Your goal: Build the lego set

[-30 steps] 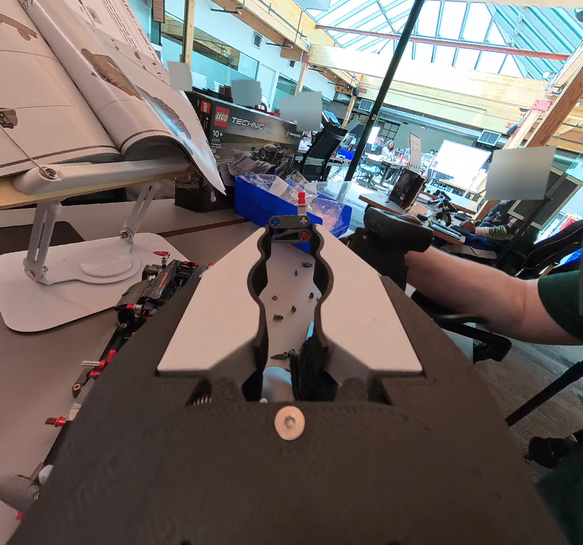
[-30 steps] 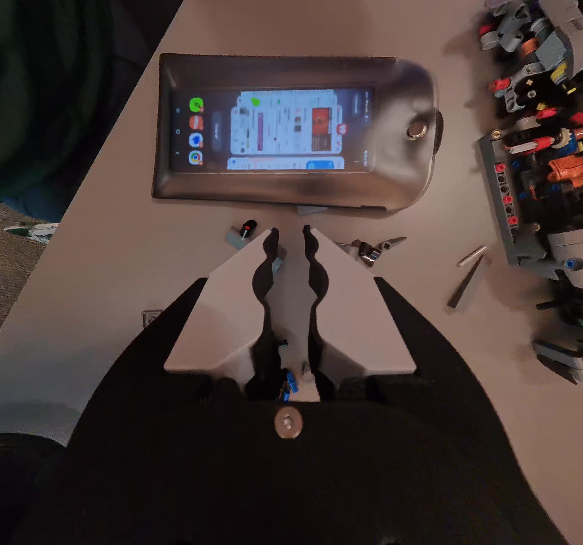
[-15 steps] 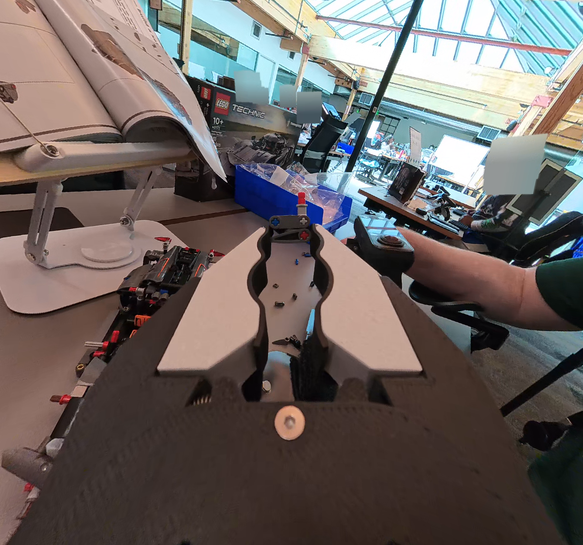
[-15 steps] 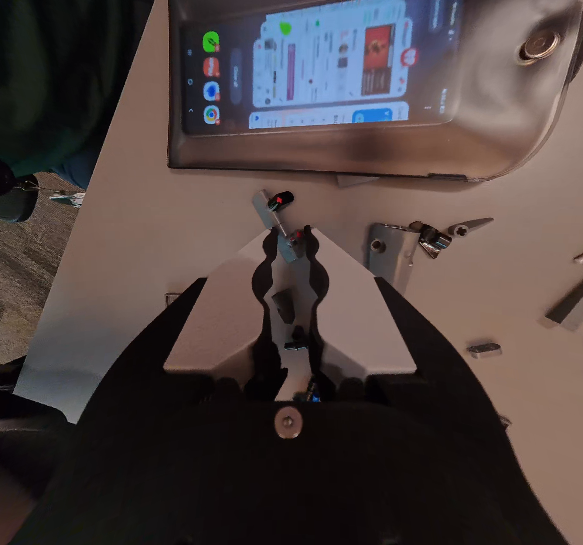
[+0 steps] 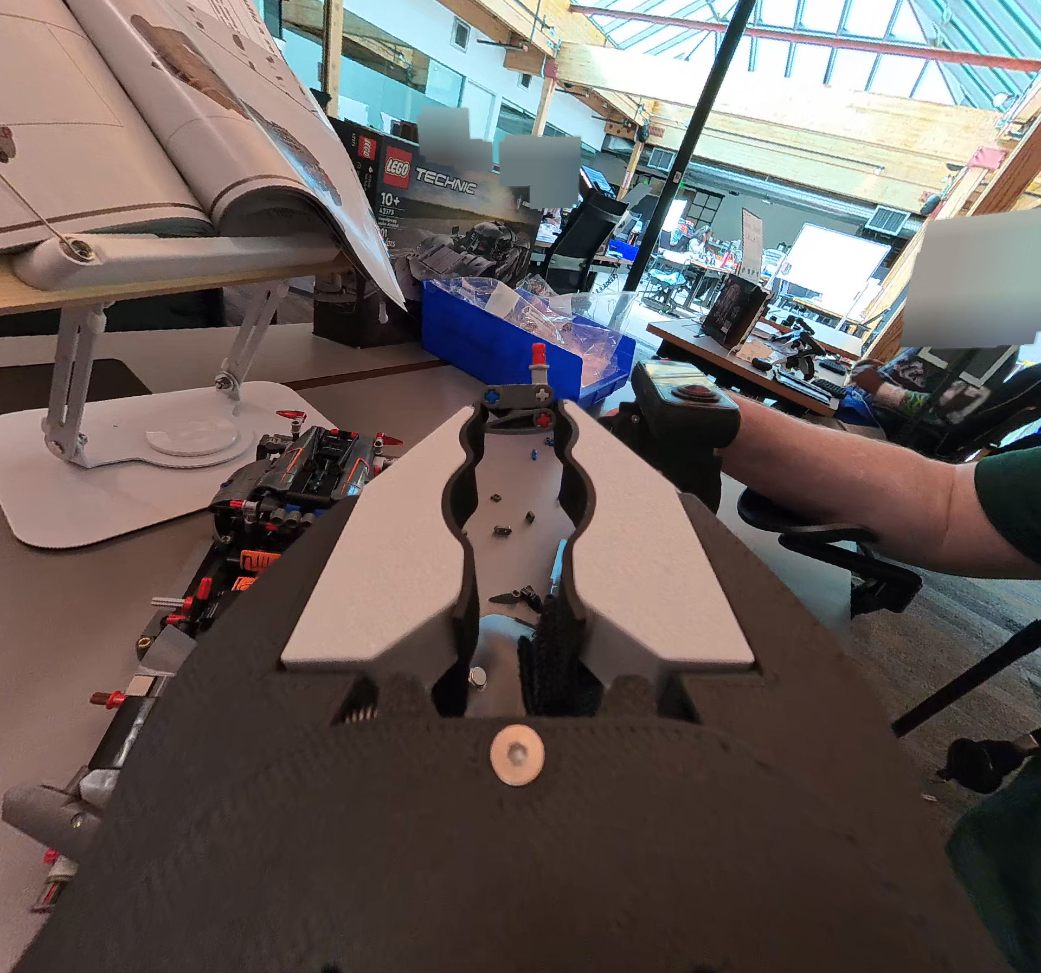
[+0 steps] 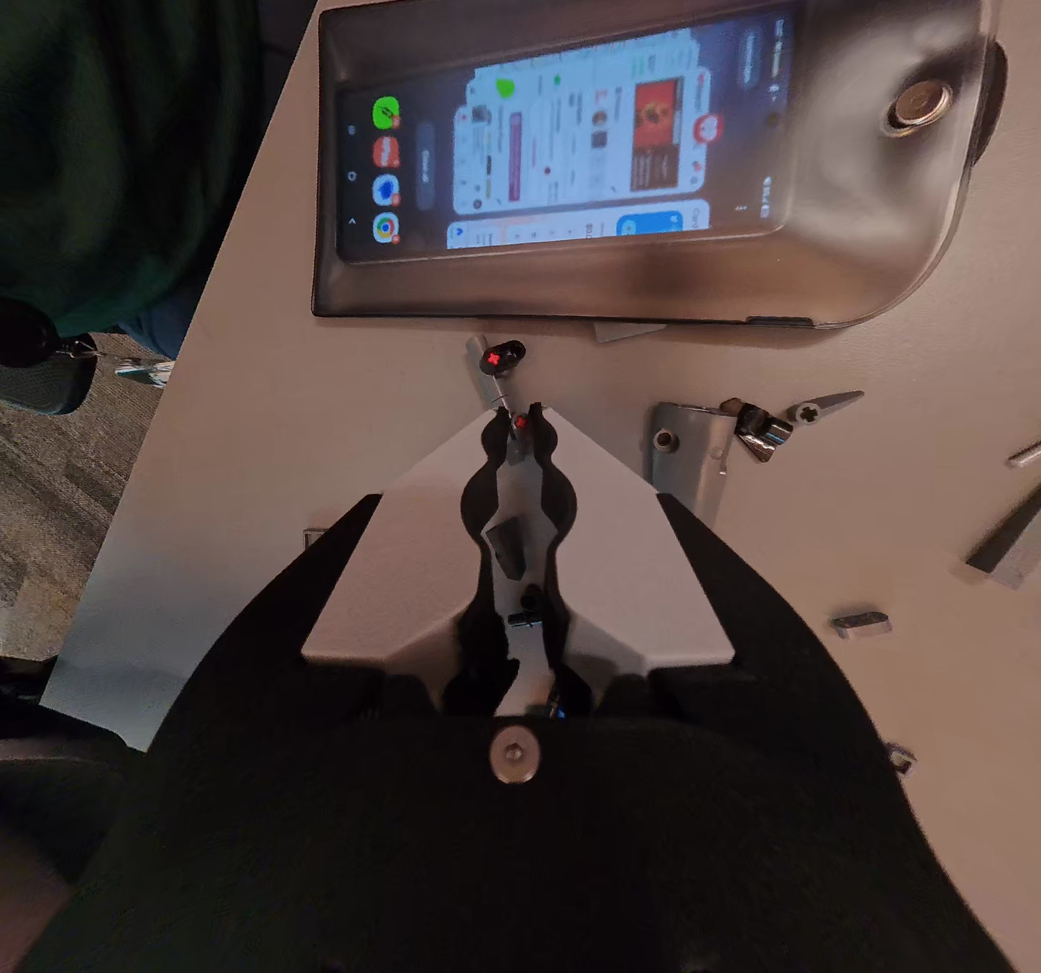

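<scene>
My left gripper (image 5: 518, 408) is shut on a small dark grey Technic assembly (image 5: 515, 398) with blue, white and red pin ends and a red axle (image 5: 538, 356) standing up from it, held above the table. The partly built black and orange car (image 5: 307, 473) lies to its lower left. My right gripper (image 6: 518, 415) points down at the table, shut on the near end of a small grey axle piece (image 6: 495, 383). That piece has a red pin between the tips and a black connector (image 6: 502, 354) at its far end. The right gripper (image 5: 681, 411) also shows in the left wrist view, held by a bare forearm.
A phone in a dark case (image 6: 563, 157) lies just beyond the right gripper. A grey panel (image 6: 681, 456), a blade part (image 6: 828, 402) and loose grey pieces (image 6: 862, 622) lie to its right. An open instruction book on a white stand (image 5: 141, 456), a blue bin (image 5: 507, 338) and the set's box (image 5: 445, 197) stand at the back. The tips of one gripper are about 25 cm away from the tips of the other.
My right gripper moved forward toward the phone, then closed its fingers on the small grey axle piece. My left gripper kept its hold and shifted only slightly.
</scene>
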A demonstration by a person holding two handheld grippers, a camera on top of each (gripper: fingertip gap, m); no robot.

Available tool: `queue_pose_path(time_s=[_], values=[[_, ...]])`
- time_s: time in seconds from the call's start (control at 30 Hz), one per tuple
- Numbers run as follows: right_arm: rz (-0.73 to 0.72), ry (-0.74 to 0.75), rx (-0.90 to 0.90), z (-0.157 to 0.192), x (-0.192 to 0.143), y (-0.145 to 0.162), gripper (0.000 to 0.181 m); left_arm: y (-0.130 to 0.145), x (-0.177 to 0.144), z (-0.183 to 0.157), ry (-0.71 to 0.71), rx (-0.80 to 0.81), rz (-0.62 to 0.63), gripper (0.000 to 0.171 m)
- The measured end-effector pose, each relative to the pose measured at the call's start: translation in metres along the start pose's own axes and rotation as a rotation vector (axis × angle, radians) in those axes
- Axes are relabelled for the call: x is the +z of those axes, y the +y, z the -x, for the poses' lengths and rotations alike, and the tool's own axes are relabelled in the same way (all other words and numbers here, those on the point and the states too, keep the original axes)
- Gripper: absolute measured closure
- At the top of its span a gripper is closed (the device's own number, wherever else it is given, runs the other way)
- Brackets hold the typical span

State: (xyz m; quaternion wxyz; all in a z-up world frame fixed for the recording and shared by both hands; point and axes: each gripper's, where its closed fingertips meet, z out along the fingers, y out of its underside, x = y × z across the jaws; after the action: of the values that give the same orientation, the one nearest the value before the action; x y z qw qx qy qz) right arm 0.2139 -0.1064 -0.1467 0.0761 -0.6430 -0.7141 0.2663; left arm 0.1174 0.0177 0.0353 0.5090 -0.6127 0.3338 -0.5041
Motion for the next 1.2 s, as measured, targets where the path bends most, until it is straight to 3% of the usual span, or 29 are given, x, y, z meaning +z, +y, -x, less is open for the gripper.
queue_pose_path(time_s=[0.83,1.2], values=[[-0.216,0.034,0.03,-0.009,-0.035,-0.011,0.177,0.014,-0.002,-0.007,-0.005,0.094,0.061,0.149],[-0.644,0.224,-0.028,-0.024,-0.114,-0.062,0.177,0.03,0.018,-0.024,-0.046,0.291,0.091,0.149]])
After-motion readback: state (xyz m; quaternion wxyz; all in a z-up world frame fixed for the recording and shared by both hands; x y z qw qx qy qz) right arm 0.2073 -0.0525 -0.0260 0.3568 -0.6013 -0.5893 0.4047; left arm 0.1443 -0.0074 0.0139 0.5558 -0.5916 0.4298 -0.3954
